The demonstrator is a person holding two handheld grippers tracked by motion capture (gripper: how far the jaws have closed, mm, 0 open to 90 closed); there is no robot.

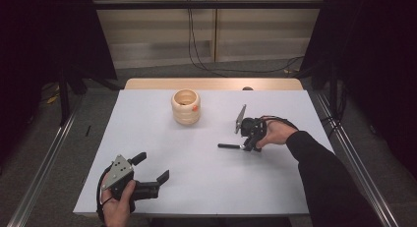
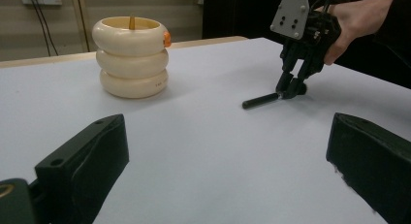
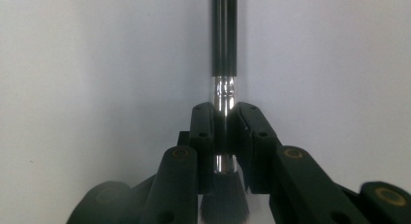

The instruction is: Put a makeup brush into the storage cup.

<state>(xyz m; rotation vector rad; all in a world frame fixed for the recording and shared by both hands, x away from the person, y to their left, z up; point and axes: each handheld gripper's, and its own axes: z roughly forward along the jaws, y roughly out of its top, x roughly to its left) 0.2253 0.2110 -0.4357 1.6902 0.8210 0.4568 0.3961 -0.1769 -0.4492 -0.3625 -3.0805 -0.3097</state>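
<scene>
right hand-held gripper (image 1: 244,147) pinches the brush (image 3: 224,95) lying at mid-right on the bench (image 1: 206,183), lift pending; left hand-held gripper (image 1: 153,168) waits spread.

Left gripper (image 1: 153,169): matte black body carrying two broad, blocky black jaws; a grey three-cornered plate (image 1: 117,170) with small dark screw holes sits on top, and a black cable loops from its rear past the wrist. Right gripper (image 1: 250,146): the same black build, with its own grey plate (image 2: 291,13) showing four dark holes. In the right gripper view, its linkage arms are black and rounded, with brass-coloured pivot bushings at the joints and small screw holes in the narrow pads. The person's right arm wears a long black sleeve (image 1: 327,180); the left wrist's covering is too dark to make out.
</scene>
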